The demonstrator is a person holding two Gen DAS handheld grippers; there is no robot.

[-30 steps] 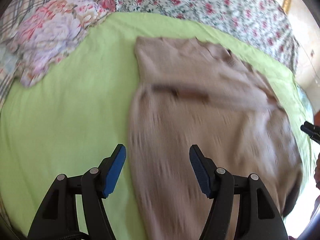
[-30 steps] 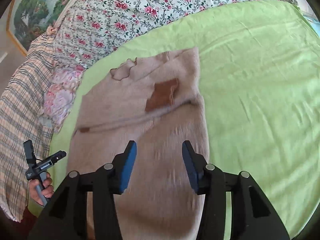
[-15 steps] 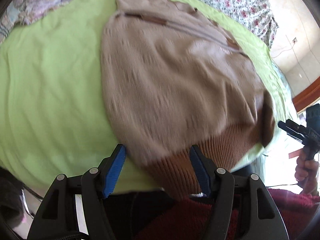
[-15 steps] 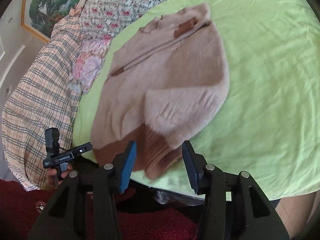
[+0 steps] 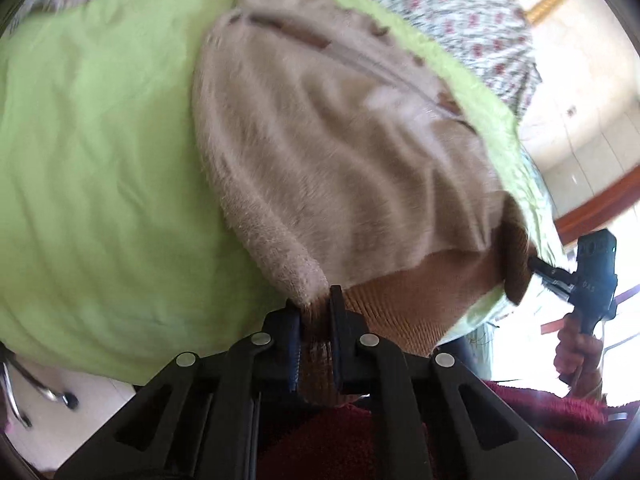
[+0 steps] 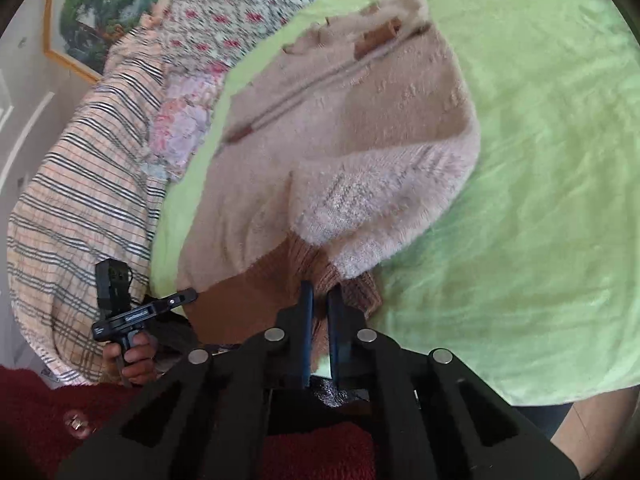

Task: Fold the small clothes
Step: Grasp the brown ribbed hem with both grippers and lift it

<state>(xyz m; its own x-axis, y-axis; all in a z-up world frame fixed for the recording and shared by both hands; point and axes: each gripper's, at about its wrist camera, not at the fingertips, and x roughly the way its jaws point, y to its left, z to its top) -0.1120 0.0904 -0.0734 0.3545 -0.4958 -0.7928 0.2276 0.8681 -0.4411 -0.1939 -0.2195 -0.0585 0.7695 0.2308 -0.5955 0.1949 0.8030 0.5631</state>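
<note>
A beige knit sweater [image 5: 340, 140] with a brown ribbed hem [image 5: 404, 304] lies on a green bed sheet [image 5: 100, 168], collar at the far end. My left gripper [image 5: 314, 312] is shut on the hem's left corner at the near bed edge. In the right wrist view the sweater [image 6: 340, 140] lies the same way, and my right gripper [image 6: 319, 300] is shut on the hem's right corner [image 6: 340, 280]. The right gripper also shows in the left wrist view [image 5: 560, 276], pinching the hem; the left one shows in the right wrist view [image 6: 176, 300].
A floral quilt [image 6: 240, 8] and a plaid blanket [image 6: 80, 168] lie at the head and side of the bed. A framed picture [image 6: 92, 12] hangs on the wall. Red cloth [image 6: 320, 452] is under the grippers. Green sheet [image 6: 540, 160] spreads to the sweater's right.
Both grippers pulled back from over the sweater to the near bed edge, then went from open to shut on the brown hem's two corners.
</note>
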